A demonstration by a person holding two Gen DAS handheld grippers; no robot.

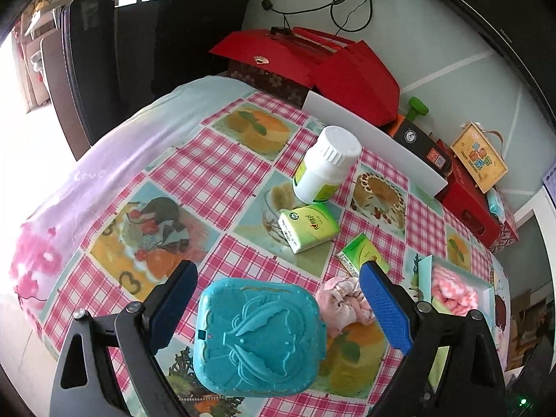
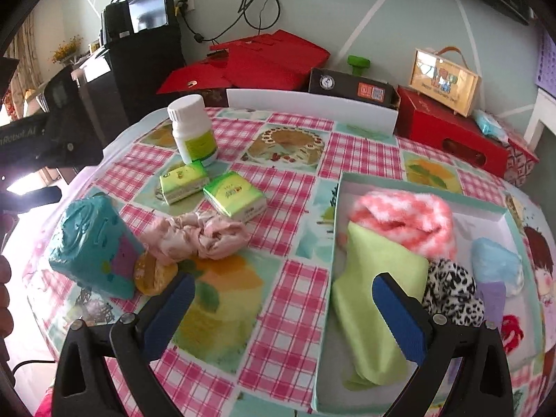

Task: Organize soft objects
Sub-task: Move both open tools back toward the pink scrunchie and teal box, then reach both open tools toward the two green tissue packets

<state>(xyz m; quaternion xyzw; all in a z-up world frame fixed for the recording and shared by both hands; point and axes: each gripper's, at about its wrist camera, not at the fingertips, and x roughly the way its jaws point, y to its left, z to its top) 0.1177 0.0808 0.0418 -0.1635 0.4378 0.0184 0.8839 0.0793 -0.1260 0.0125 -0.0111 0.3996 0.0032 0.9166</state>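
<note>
A pink scrunchie (image 2: 198, 234) (image 1: 344, 302) lies on the checked tablecloth between a teal embossed box (image 2: 93, 246) (image 1: 259, 337) and a pale shallow tray (image 2: 337, 215) (image 1: 425, 271). Inside the tray are a green cloth (image 2: 378, 295), a pink-and-white fluffy cloth (image 2: 406, 222) (image 1: 451, 288), a leopard scrunchie (image 2: 451, 288) and a light blue soft piece (image 2: 497, 264). My left gripper (image 1: 278, 271) hangs open above the teal box, apart from it. My right gripper (image 2: 282, 281) is open and empty, with its right finger over the green cloth.
Two green tissue packs (image 2: 184, 180) (image 2: 236, 198) and a white bottle (image 2: 193, 128) stand further back. A yellow round object (image 2: 153, 274) leans against the teal box. Red boxes (image 2: 448, 135) and a white board (image 2: 312, 106) line the table's far edge.
</note>
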